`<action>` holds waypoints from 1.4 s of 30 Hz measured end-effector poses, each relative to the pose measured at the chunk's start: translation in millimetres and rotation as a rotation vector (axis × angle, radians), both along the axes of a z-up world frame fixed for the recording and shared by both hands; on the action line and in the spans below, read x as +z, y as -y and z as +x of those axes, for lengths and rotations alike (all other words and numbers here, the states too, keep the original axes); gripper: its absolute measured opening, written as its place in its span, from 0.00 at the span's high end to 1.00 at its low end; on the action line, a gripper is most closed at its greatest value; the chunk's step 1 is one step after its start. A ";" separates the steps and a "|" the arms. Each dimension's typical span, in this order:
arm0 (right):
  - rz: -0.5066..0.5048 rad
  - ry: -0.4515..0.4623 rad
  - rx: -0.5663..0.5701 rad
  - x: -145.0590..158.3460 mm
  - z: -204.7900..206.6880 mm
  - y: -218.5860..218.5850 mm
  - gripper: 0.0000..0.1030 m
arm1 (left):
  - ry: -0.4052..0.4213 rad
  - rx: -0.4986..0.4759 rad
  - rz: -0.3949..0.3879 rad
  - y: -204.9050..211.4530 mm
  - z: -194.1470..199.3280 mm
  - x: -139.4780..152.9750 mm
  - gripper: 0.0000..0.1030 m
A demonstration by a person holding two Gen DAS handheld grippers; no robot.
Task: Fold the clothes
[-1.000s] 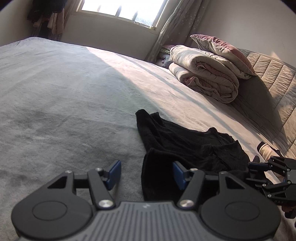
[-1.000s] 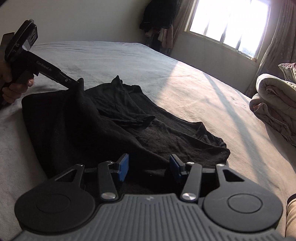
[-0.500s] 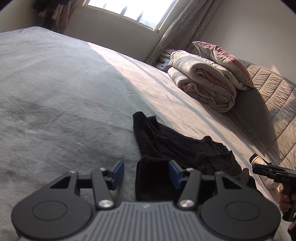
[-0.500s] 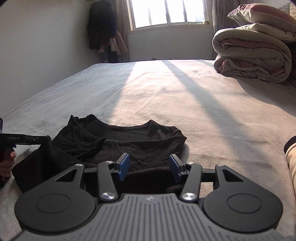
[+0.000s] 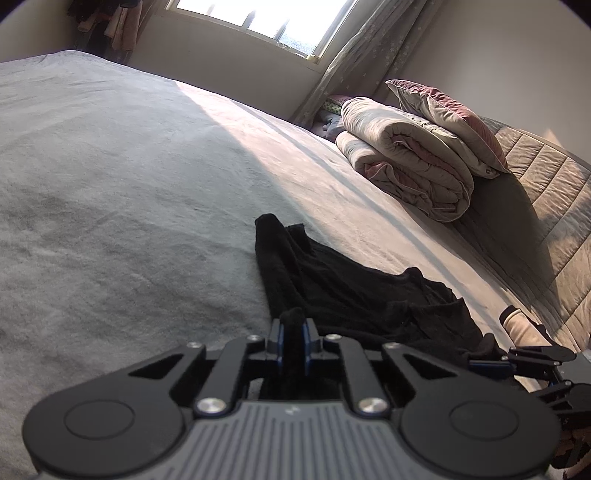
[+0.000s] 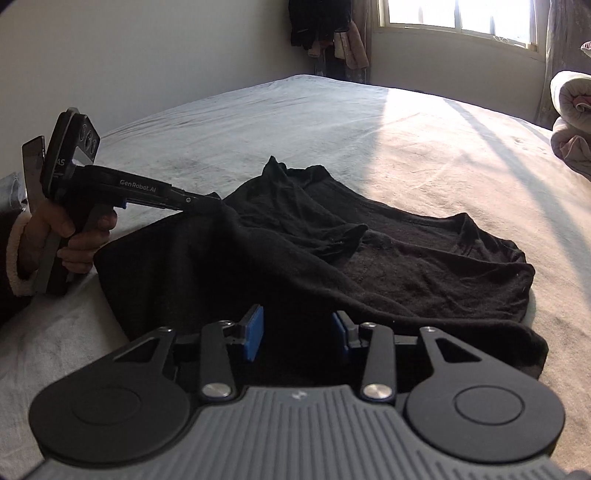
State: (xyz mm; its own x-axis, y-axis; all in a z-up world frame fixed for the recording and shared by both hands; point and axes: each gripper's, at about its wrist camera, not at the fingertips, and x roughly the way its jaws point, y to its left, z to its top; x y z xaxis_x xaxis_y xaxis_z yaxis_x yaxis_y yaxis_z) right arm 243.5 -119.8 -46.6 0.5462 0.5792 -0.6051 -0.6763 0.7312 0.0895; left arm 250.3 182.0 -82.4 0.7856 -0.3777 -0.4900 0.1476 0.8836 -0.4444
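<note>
left gripper (image 5: 292, 338): jaws just closed, pinching raised fold at black shirt (image 6: 369, 258) edge | black shirt: crumpled on grey bedspread (image 5: 110, 184) | right gripper (image 6: 297, 330): jaws closing, not clamped, shirt hem between pads

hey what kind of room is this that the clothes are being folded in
A bedroom, most likely. The black garment lies on a wide bed, a rolled duvet with a pillow sits by a padded headboard, and a curtained window lets sun in.
</note>
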 end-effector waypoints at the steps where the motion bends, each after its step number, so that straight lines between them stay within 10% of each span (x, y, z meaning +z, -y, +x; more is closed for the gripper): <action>1: 0.008 0.010 -0.037 0.4 7.3 -2.2 0.59 | 0.004 0.022 -0.004 -0.8 -1.0 0.2 0.91; 11: 0.063 0.023 -0.378 10.9 30.2 78.1 0.57 | -0.016 0.053 -0.013 -7.2 -4.8 1.5 0.77; 17: 0.100 -0.043 -0.471 -6.5 30.6 107.5 0.55 | -0.012 0.069 -0.013 -2.2 -7.9 0.2 0.92; 20: 0.141 -0.046 -0.471 -11.9 27.3 105.2 0.97 | 0.020 0.101 -0.006 0.1 -15.3 1.8 0.96; 25: 0.106 -0.019 -0.564 -18.3 24.7 110.9 0.97 | -0.028 0.139 0.042 2.0 -12.3 -0.3 0.93; 32: 0.108 -0.074 -0.556 2.1 8.1 115.6 0.85 | -0.098 0.174 0.088 1.5 -30.6 20.3 0.64; 35: 0.118 -0.097 -0.555 10.5 -8.8 120.0 0.57 | -0.151 0.207 0.066 -1.5 -45.0 26.5 0.57; 42: 0.163 -0.217 -0.610 23.9 -43.1 124.5 0.54 | -0.292 0.274 0.018 -5.3 -78.6 40.0 0.48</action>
State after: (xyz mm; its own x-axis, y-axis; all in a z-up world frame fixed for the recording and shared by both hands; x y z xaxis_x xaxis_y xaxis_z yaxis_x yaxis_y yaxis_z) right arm 200.4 -244.3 -22.7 0.6806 0.2985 -0.6691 -0.1002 0.9426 0.3186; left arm 171.7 187.3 -42.4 0.6824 -0.1633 -0.7125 -0.2246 0.8807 -0.4170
